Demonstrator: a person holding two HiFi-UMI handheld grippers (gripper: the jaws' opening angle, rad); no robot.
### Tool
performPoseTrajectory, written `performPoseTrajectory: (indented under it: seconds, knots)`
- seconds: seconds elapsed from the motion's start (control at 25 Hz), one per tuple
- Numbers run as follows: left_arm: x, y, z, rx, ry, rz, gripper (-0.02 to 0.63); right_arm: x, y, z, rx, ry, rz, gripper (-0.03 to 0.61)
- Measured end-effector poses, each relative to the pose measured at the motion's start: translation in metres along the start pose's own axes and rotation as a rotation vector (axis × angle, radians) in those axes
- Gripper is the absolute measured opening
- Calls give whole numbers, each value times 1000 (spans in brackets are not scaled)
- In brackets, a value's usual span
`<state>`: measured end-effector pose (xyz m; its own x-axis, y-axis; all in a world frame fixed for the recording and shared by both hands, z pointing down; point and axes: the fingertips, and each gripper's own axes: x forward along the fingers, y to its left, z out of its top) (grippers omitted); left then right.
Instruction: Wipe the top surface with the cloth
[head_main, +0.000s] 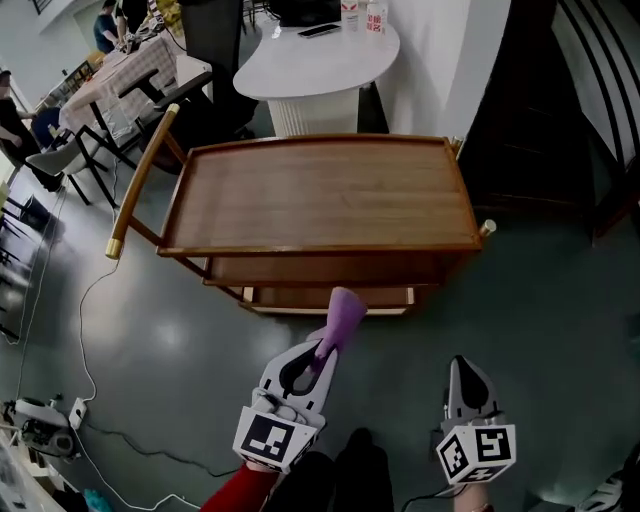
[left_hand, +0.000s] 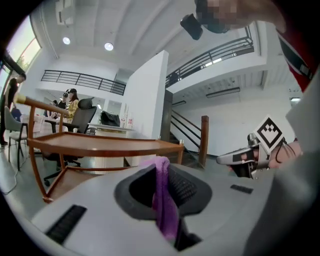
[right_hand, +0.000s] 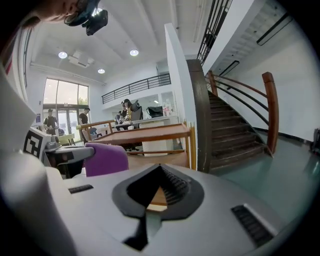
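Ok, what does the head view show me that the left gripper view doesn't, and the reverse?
Head view only: the whole top surface of the cart from above, and a cable trailing at left. Left gripper view only: the left tool with its jaws closed on the cloth, and the ceiling lights. Both: the cart, the purple cloth and the right tool, with the cloth not yet on the top.

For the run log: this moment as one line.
left gripper shut on purple cloth | right gripper shut, empty | cart top untouched
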<state>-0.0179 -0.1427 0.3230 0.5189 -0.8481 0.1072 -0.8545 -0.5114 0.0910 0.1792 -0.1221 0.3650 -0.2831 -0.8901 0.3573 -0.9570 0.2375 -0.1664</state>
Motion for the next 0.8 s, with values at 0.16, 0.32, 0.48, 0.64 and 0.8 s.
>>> performPoseTrajectory:
  seconds: [0.16,0.32,0.48,0.64,0.8]
  knots:
    - [18,20,-68,20,-85,-7,54,54,-11,-67,-36,-67,11,5]
    - [26,26,-123,43,-120,-29,54,78,-23,-112,-34,-124,-4,5]
    - [31,25,-154,66,-163,-50,54,92,-32,-135,-21,-173,-22,5]
    - [35,26,-161,71,-184,-56,54,97,-36,-138,-41,-185,-28,5]
    - [37,27,-157,77,-196,-63,54,99,-36,-130,-58,-194,-37,5]
